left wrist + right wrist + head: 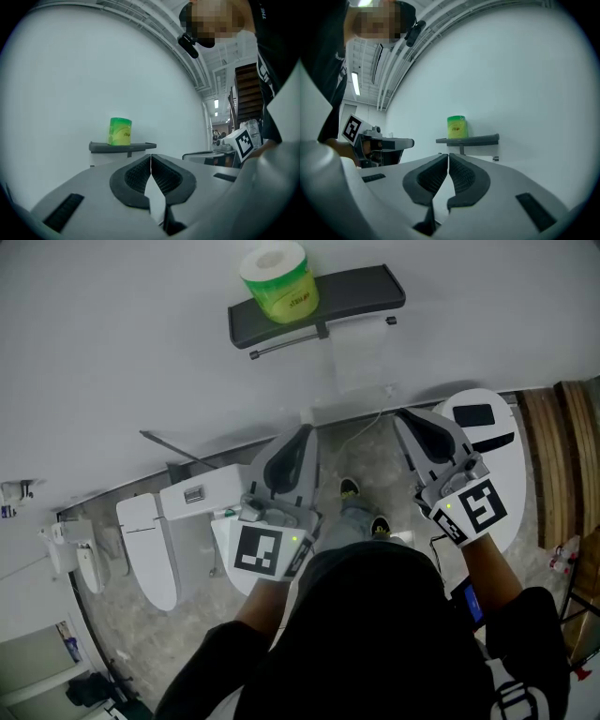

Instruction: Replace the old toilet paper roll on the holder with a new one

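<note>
On the shelf (pixel 361 292) — green-wrapped roll (pixel 278 282), upright.

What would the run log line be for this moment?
left gripper shut, empty | right gripper shut, empty | green-wrapped roll upright on holder shelf | white paper hanging underneath

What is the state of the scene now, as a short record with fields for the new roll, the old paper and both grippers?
new roll: green wrap, upright on left end of shelf
old paper: white, hangs under shelf, right part
left gripper: shut, empty, apart from shelf
right gripper: shut, empty, apart from shelf
task: swap not yet begun
</note>
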The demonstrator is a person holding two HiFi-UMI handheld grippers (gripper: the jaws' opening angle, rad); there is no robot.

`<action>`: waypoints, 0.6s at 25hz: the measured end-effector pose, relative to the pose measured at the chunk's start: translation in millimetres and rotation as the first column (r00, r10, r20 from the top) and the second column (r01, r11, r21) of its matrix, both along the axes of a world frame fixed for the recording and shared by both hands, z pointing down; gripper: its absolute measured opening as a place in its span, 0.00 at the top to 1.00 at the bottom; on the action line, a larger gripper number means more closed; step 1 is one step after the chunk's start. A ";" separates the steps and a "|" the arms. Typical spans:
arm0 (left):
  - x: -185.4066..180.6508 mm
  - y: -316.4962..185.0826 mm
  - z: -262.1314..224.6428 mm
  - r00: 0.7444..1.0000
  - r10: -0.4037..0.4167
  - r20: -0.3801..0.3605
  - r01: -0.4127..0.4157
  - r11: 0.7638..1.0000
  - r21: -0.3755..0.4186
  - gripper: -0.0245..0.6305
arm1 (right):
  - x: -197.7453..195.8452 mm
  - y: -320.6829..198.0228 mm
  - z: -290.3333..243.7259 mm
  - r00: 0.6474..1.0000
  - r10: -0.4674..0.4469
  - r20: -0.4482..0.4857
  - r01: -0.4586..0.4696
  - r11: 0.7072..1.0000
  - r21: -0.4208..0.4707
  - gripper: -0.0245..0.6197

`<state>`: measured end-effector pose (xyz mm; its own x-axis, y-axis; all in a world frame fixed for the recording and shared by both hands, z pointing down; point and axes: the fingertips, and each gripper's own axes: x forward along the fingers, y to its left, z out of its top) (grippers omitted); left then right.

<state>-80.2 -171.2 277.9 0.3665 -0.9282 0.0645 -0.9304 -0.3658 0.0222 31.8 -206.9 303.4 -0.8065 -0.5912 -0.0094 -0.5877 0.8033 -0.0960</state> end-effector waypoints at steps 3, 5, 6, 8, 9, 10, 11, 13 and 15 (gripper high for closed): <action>-15.3 -26.8 -1.3 1.000 0.004 -0.021 -0.004 1.000 -0.001 0.93 | -15.5 -25.5 -2.3 0.999 0.011 -0.042 -0.010 1.000 0.027 0.93; -24.0 -41.7 0.8 1.000 0.011 -0.027 -0.011 1.000 -0.005 0.93 | -23.2 -40.7 -1.7 0.997 0.028 -0.074 -0.025 0.999 0.033 0.93; -28.1 -49.0 2.2 0.999 0.016 -0.028 -0.016 1.000 -0.007 0.93 | -26.5 -48.7 -0.7 0.995 0.034 -0.090 -0.032 0.999 0.032 0.93; -36.1 -62.8 3.0 0.999 0.026 -0.026 -0.026 1.000 -0.004 0.93 | -32.3 -65.1 0.9 0.992 0.041 -0.115 -0.037 0.999 0.034 0.93; -39.7 -68.6 3.2 0.999 0.030 -0.024 -0.030 1.000 0.000 0.93 | -34.6 -72.6 1.3 0.991 0.044 -0.130 -0.039 0.998 0.041 0.93; -42.8 -73.6 3.7 0.999 0.035 -0.023 -0.034 0.999 0.003 0.93 | -36.4 -79.4 1.7 0.988 0.048 -0.147 -0.041 0.998 0.051 0.93; -45.3 -78.2 4.5 0.999 0.040 -0.026 -0.040 0.999 0.004 0.93 | -37.6 -85.1 2.8 0.984 0.054 -0.169 -0.044 0.997 0.059 0.93; -50.0 -86.4 7.4 0.998 0.052 -0.034 -0.052 0.999 0.002 0.93 | -38.3 -93.1 8.7 0.971 0.058 -0.232 -0.045 0.997 0.060 0.93; -56.7 -96.3 10.0 0.998 0.057 -0.039 -0.057 0.998 0.005 0.93 | -40.9 -100.1 12.7 0.954 0.057 -0.295 -0.036 0.996 0.076 0.93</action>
